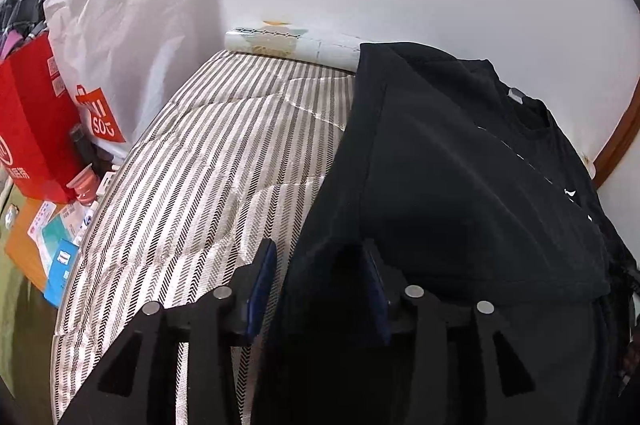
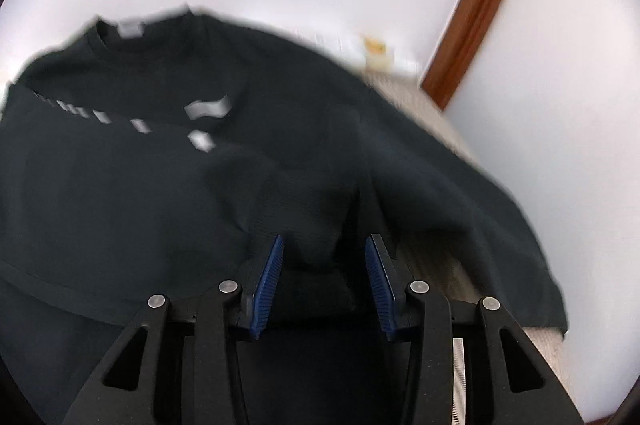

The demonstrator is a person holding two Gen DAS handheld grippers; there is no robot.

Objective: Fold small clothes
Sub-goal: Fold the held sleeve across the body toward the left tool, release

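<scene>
Both cameras sit just behind their own fingers and look forward and downward along them, close over the bed. The left wrist view faces the striped mattress [image 1: 208, 161] and the wall, with the black T-shirt [image 1: 460, 177] at its right. The right wrist view (blurred) faces the same T-shirt [image 2: 160, 185] and wall, near a wooden door frame [image 2: 476, 1].

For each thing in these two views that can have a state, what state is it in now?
black T-shirt: spread on the striped mattress, left side folded inward, neck label showing.
left tongs: jaws apart, dark cloth between them, no visible pinch.
right tongs: jaws apart over a raised bump of shirt, pads not pressing it.
white plastic bag: standing upright, crumpled.
red box: upright, clothes on top.
</scene>
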